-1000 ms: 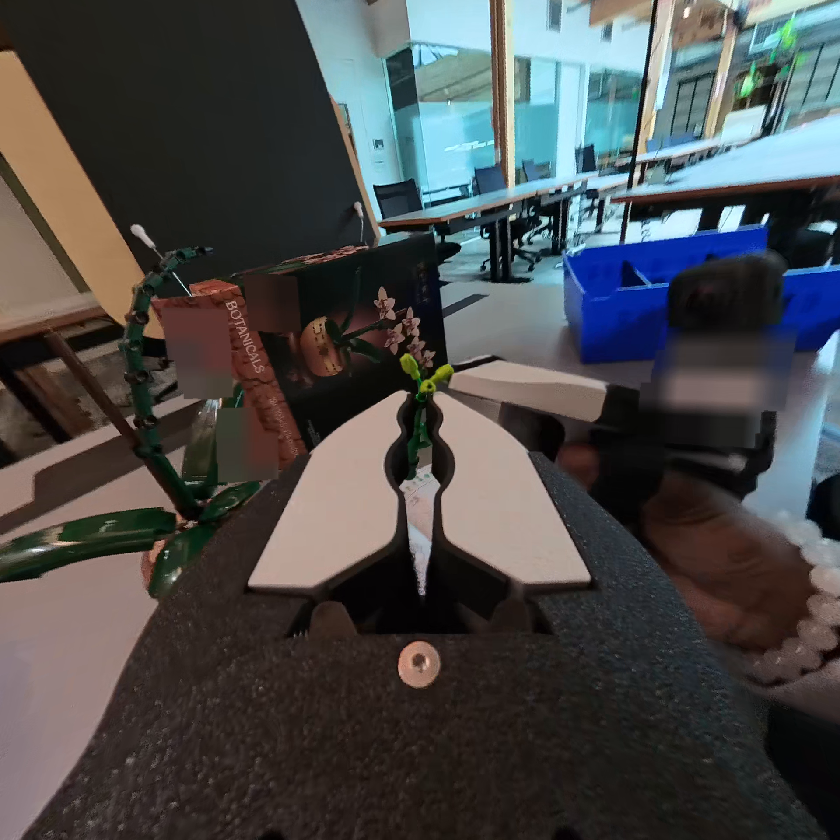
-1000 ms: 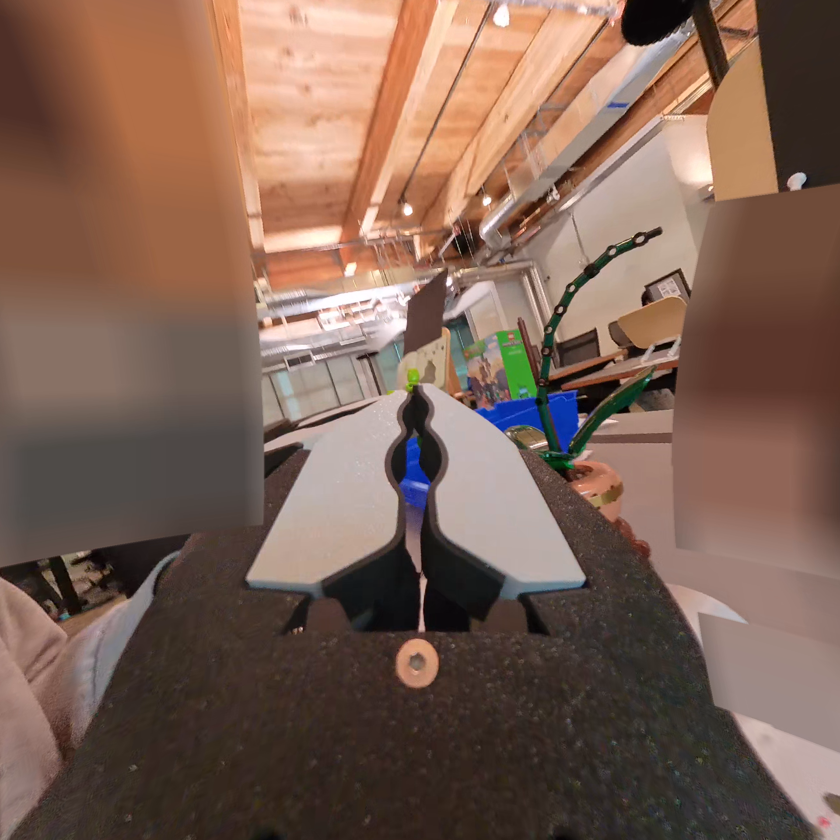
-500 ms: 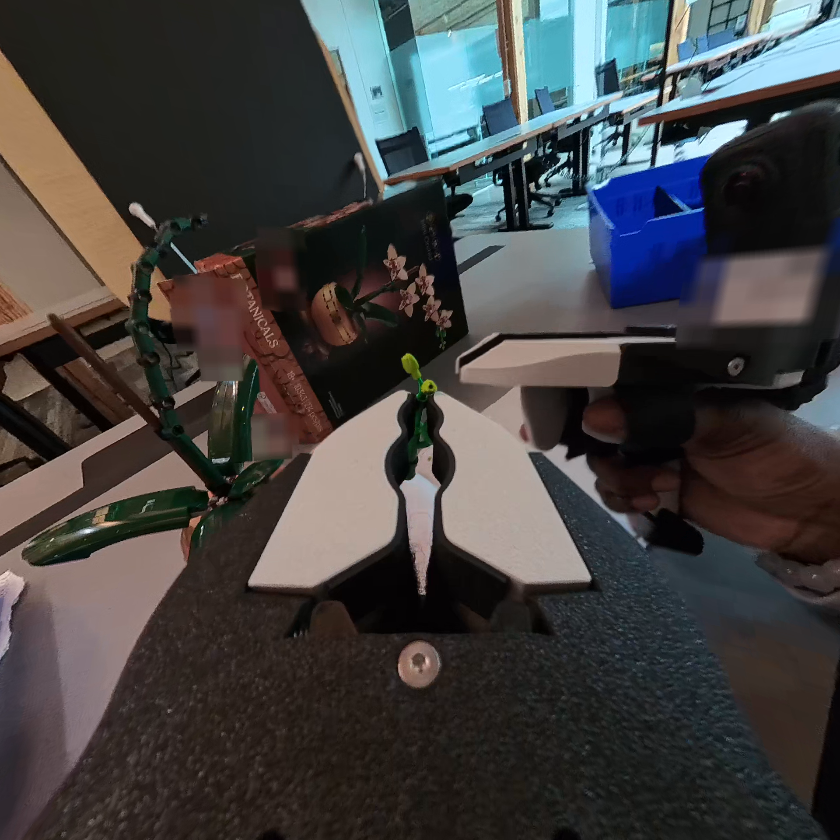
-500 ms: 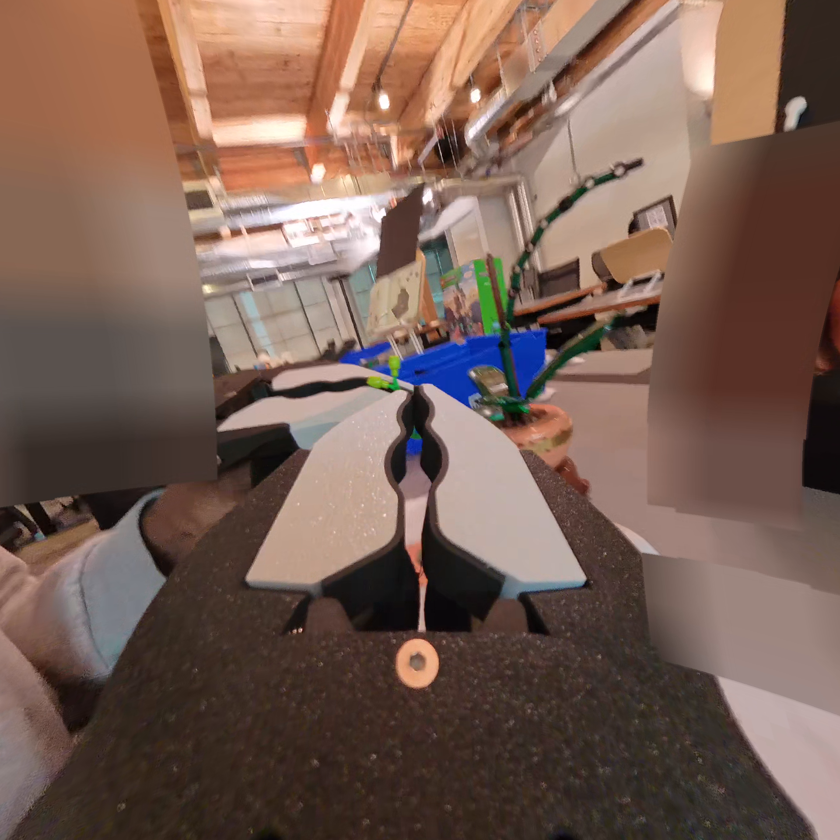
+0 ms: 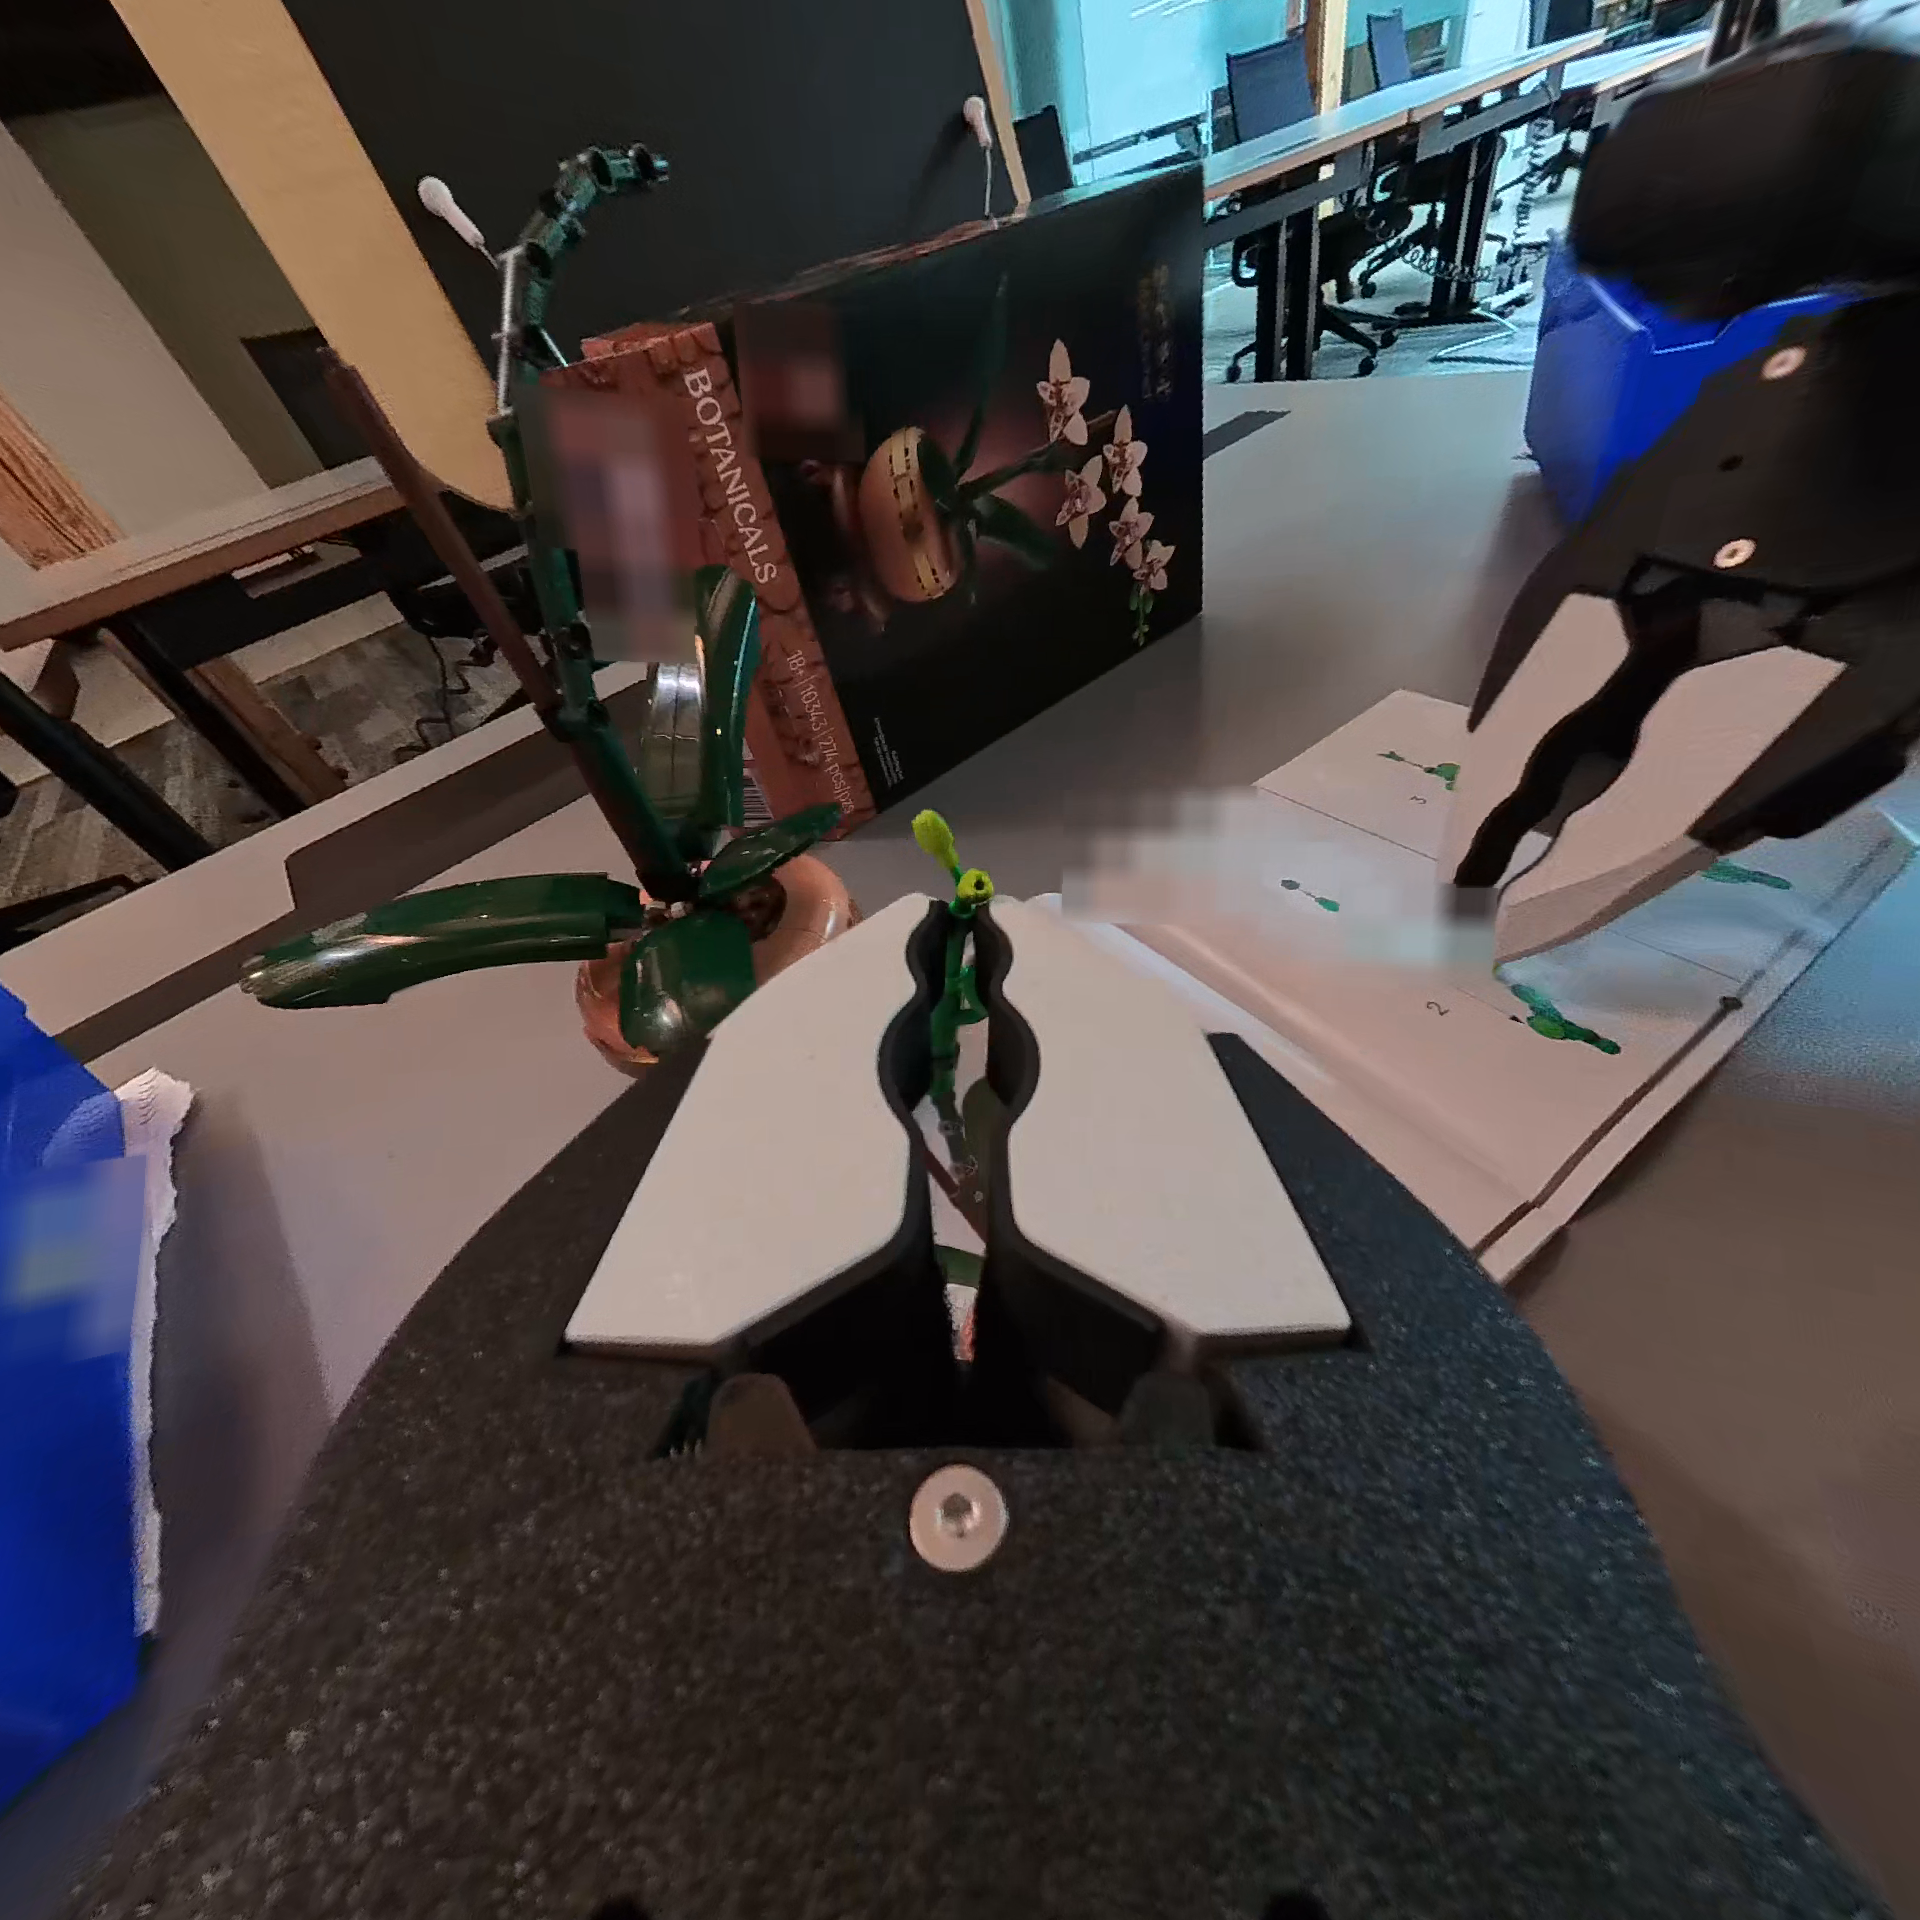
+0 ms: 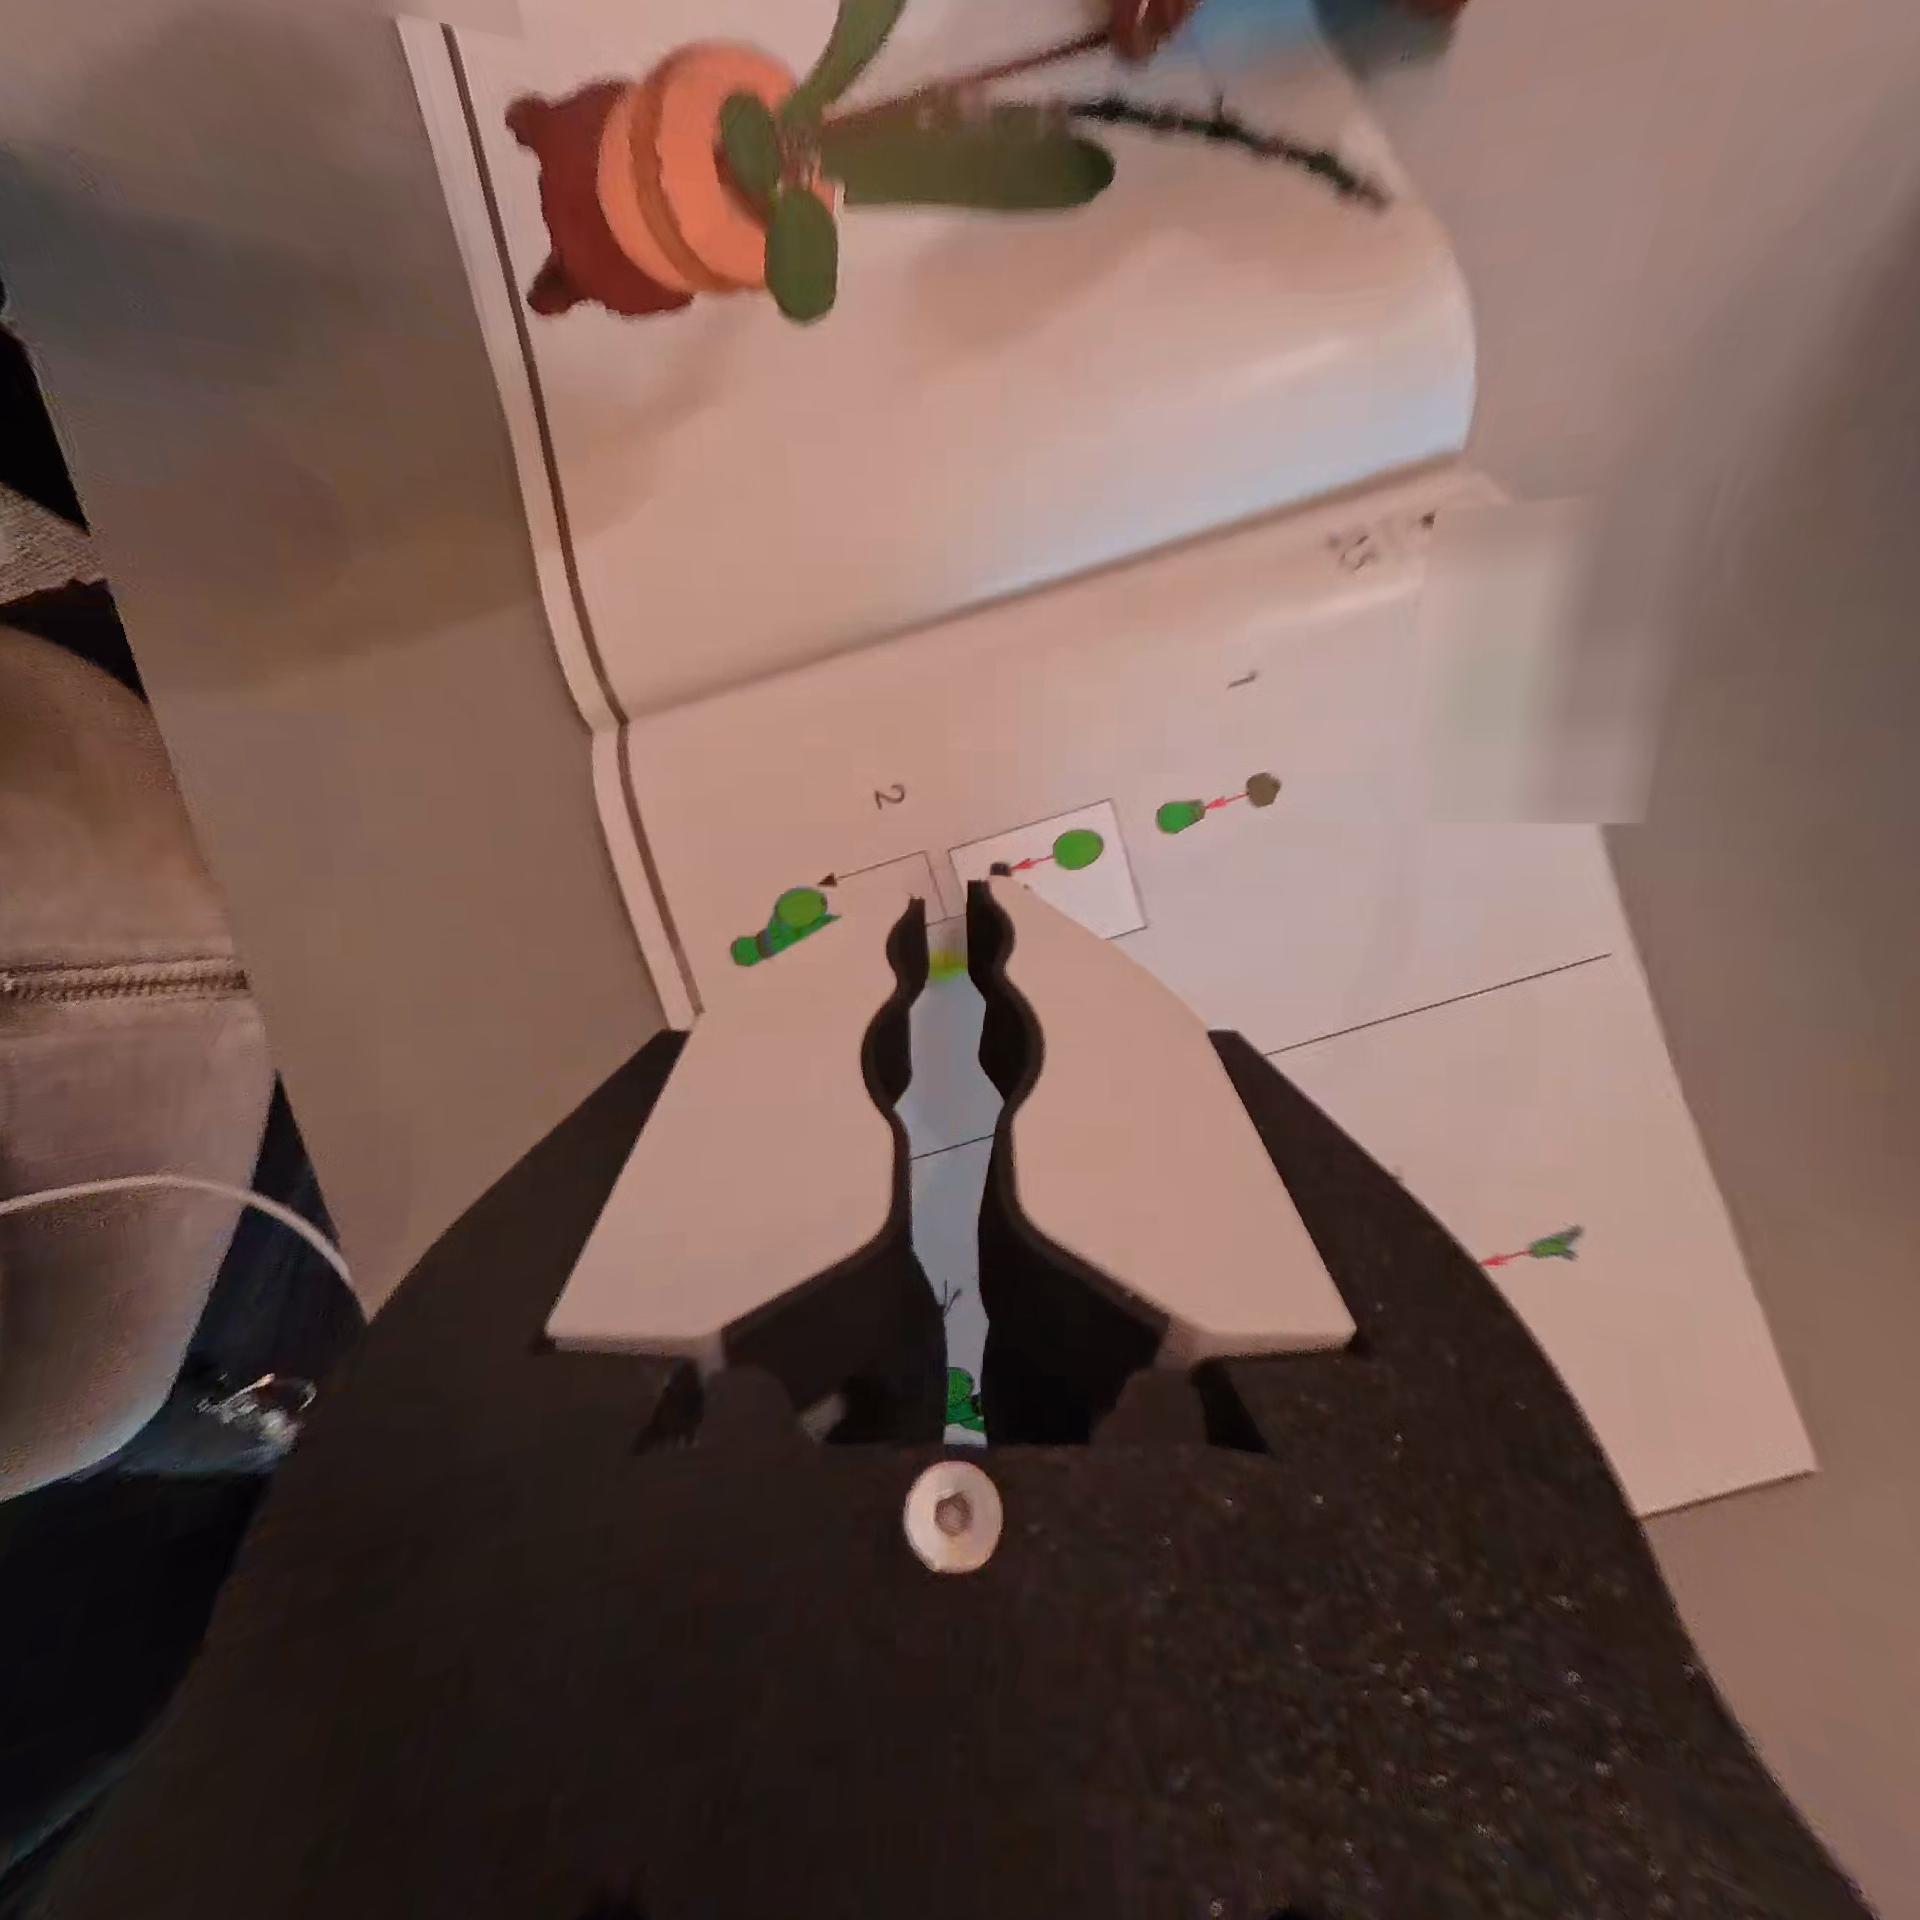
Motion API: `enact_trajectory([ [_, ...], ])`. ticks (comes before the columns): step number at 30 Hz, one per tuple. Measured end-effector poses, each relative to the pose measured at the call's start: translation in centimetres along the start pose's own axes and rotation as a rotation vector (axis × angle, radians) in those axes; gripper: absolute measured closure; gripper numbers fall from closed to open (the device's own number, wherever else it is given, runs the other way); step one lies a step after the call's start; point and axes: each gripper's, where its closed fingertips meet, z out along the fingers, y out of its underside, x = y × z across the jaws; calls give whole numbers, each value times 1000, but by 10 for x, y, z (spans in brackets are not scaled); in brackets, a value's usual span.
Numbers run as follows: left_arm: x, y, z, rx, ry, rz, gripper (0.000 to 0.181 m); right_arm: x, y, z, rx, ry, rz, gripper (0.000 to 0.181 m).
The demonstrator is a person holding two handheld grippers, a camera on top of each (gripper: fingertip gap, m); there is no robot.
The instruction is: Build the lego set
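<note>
To seat the next bud, keep the sprig [image 5: 951,997] upright & steady just right of the pot [image 5: 727,935]: left gripper [image 5: 961,914] is clamped on it, while right gripper [image 6: 943,914], slightly apart over the booklet [image 6: 1039,520] w/ a blurry yellow-green bit between tips, grip unclear.

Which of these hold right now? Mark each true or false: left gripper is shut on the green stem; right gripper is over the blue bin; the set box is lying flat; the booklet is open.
1. The left gripper is shut on the green stem. True.
2. The right gripper is over the blue bin. False: it points down at the instruction booklet.
3. The set box lies flat. False: it stands upright behind the potted plant model.
4. The instruction booklet is open. True.
</note>
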Motion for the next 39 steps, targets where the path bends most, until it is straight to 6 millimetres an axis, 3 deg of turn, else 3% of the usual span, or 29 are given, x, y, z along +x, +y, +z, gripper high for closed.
enact_trajectory([
  [2,2,1,1,3,8,-6,177,-4,7,6,-27,-26,3,176],
  [7,4,7,3,7,36,-33,177,-4,8,4,130,-13,-25,179],
  [9,4,8,3,11,42,-39,177,11,1,-17,263,78,-22,177],
  [11,4,7,2,24,41,-42,177,13,-8,-54,461,86,-16,178],
  [12,4,7,1,23,42,-42,177,9,-3,-69,497,55,0,178],
  [14,4,8,2,20,44,-39,177,7,31,-80,358,54,30,173],
  [16,5,7,3,26,49,-49,177,11,68,-81,166,129,20,169],
  [17,5,7,4,27,54,-57,177,11,72,-79,144,142,16,168],
  [25,18,4,9,22,73,-3,177,41,61,-48,149,236,103,162],
  [27,20,5,10,19,81,-5,177,48,60,-40,136,217,84,164],
  [29,20,7,10,16,85,-10,177,44,56,-33,142,137,77,177],
  [36,22,10,12,16,108,-15,177,44,54,-32,137,75,26,178],
  [39,30,11,14,9,131,21,177,41,34,-39,197,118,-59,178],
])
